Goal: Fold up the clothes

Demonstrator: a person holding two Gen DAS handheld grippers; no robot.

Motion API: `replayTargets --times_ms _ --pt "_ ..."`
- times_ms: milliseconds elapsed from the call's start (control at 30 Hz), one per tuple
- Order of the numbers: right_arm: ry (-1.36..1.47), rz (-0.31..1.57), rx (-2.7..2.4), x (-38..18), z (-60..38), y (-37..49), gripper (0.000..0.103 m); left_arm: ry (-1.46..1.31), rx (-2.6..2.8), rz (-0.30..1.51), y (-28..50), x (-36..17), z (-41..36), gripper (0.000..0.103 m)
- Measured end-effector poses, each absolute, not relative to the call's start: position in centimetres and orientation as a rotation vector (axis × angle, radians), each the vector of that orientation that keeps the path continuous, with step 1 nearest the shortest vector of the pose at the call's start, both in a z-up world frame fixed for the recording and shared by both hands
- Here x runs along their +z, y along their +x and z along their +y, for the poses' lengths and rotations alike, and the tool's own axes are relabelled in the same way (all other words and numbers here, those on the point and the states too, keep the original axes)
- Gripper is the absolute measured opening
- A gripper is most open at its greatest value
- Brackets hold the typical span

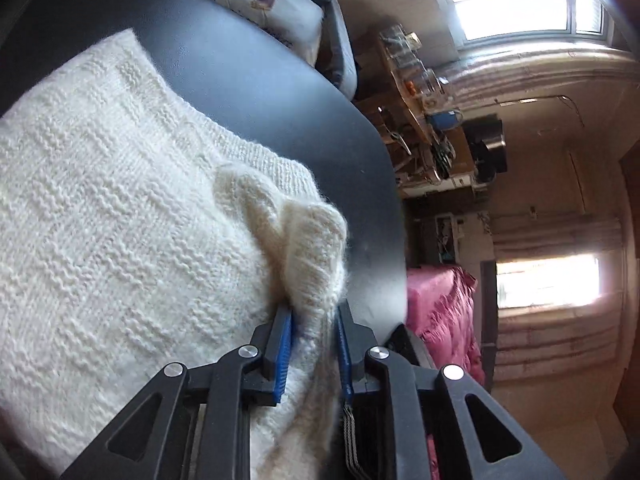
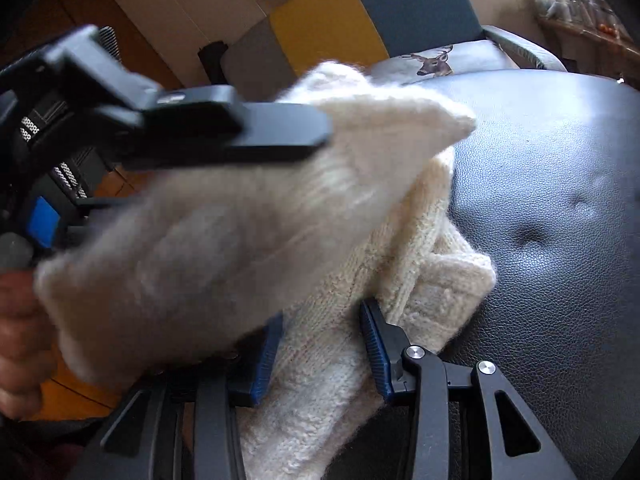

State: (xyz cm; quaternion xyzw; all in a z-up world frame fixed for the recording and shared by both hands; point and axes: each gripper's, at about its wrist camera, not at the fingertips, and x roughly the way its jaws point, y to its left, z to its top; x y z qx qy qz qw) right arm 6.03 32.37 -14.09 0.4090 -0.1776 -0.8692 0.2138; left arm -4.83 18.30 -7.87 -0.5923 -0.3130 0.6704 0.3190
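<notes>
You can see a deer pillow [image 2: 434, 62] on a blue and yellow chair [image 2: 360, 12] just behind the black tabletop [image 2: 560, 200]. A pink blanket [image 1: 444, 312] sits beside the tabletop.

Cream ridge-knit sweater [image 1: 120, 208], black pebbled leather table [image 2: 560, 220], blue-padded claws.

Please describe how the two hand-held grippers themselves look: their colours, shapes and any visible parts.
The left hand-held gripper and the right hand-held gripper look alike: matte black angular linkage arms with cut-out slots, round silver pivot pins, and two fingers lined with blue ribbed pads. A braided grey cable hangs below the left one.
</notes>
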Motion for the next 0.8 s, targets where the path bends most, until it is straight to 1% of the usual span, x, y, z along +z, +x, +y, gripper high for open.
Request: replayTargets --times_ms 67,133,167,200,233,333,400,467,500,533,567,600,633,700,800 --pt "1.131 -0.511 -2.408 -13.8 32.8 6.9 0.042 -1.53 1.669 -0.841 -3.9 -6.4 18.3 0.018" --pt "1.133 -0.497 -2.419 -13.3 33.2 8.2 0.042 -1.48 1.647 -0.817 -3.2 -4.5 17.7 0.018" --pt "1.139 -0.482 -2.43 -12.9 33.4 8.9 0.046 -1.451 1.648 -0.798 -2.9 -3.5 17.3 0.018" --pt "1.152 -0.459 -2.452 -12.5 33.8 9.8 0.052 -1.423 1.649 -0.779 -2.6 -2.5 16.9 0.018" --pt "1.167 -0.434 -2.475 -12.1 34.2 10.7 0.061 -1.395 1.65 -0.76 -2.3 -1.4 16.5 0.018" --pt "1.194 -0.405 -2.548 -10.5 36.2 13.1 0.062 -1.316 1.754 -0.72 -2.8 0.5 12.7 0.018" --pt "1.147 -0.429 -2.583 -8.8 38.2 15.2 0.062 -1.311 1.849 -0.715 -3.7 0.0 9.5 0.018" --pt "1.069 -0.45 -2.552 -7.0 38.1 16.2 0.063 -1.318 1.943 -0.717 -4.7 -1.0 6.4 0.018" --pt "1.021 -0.467 -2.497 -6.0 37.4 16.5 0.063 -1.321 1.99 -0.718 -5.2 -1.5 4.8 0.018" --pt "0.981 -0.489 -2.428 -5.4 37.0 14.9 0.065 -1.32 2.015 -0.71 -5.4 -1.9 3.9 0.018" --pt "0.965 -0.496 -2.374 -4.9 36.0 13.8 0.076 -1.313 2.014 -0.693 -5.2 -2.4 3.8 0.018" --pt "0.955 -0.498 -2.325 -4.5 34.8 13.1 0.082 -1.305 2.013 -0.676 -5.0 -2.8 3.7 0.018" --pt "0.945 -0.5 -2.276 -4.0 33.7 12.4 0.091 -1.298 2.012 -0.66 -4.9 -3.2 3.6 0.018" --pt "1.006 -0.5 -2.159 -4.1 30.9 10.8 0.092 -1.284 2.009 -0.626 -4.5 -4.1 3.4 0.018" --pt "1.105 -0.564 -1.991 -6.2 28.1 9.0 0.092 -1.262 2.005 -0.576 -3.9 -5.3 3.1 0.018"
